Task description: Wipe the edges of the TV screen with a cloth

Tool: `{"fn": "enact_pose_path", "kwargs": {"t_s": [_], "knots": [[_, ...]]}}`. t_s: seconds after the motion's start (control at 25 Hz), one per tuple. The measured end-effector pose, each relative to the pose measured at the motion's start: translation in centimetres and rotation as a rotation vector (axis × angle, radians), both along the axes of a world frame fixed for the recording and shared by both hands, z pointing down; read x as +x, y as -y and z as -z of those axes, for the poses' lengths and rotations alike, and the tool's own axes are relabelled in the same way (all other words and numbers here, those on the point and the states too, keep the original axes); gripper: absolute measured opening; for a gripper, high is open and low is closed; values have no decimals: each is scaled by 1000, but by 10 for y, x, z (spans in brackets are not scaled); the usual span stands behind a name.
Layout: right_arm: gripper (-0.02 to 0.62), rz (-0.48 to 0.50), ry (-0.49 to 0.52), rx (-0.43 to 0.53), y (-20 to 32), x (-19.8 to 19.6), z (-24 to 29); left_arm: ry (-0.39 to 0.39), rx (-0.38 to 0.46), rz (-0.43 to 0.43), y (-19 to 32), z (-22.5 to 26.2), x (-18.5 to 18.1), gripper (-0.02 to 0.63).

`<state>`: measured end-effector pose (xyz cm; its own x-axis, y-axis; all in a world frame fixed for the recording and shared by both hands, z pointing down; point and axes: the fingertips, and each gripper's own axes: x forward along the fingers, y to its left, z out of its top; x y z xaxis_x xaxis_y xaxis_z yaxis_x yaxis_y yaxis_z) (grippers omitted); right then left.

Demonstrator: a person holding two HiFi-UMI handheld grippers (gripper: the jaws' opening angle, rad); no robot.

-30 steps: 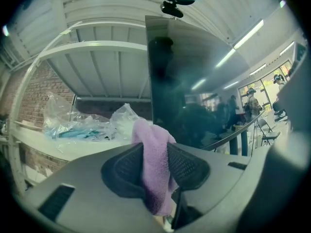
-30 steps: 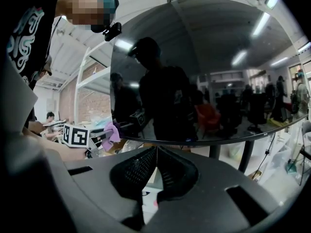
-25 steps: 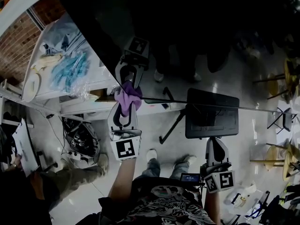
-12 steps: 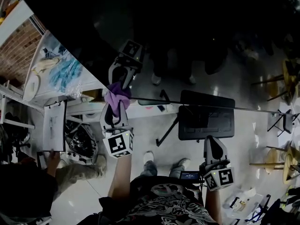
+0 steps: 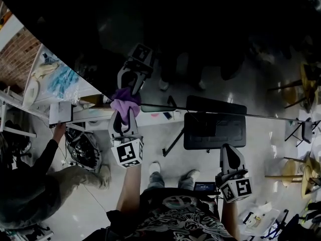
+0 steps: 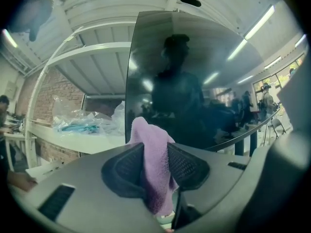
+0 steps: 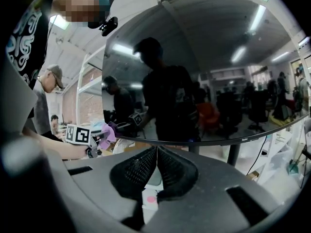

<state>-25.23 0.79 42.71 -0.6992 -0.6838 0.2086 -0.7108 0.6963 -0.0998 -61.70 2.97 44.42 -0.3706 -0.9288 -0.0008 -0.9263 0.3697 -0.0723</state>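
At the left end of the TV screen's lower edge, just beside its corner, the left gripper is clamped on a purple cloth. The bunched top of the cloth presses against the dark glass, and the gripper's mirror image shows in the glass just above it. Behind that corner, a white counter carries clear plastic bags. To the right, well apart from the cloth and below the screen's lower edge, the right gripper hangs with its jaws pressed together and nothing between them.
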Motion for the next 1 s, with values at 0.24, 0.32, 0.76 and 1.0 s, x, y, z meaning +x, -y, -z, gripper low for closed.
{"fn": "enact_pose_path", "kwargs": {"t_s": [0.24, 0.32, 0.76, 1.0], "knots": [[29, -3, 3, -5, 4, 15, -3, 0, -5, -7, 5, 0, 13, 138], [29, 2, 3, -4, 4, 17, -2, -3, -6, -13, 7, 1, 20, 138], [29, -1, 6, -3, 10, 41, -3, -26, -7, -45, 15, 2, 47, 138], [29, -25, 22, 8, 17, 55, 3, -13, -20, -83, 24, 1, 69, 138]]}}
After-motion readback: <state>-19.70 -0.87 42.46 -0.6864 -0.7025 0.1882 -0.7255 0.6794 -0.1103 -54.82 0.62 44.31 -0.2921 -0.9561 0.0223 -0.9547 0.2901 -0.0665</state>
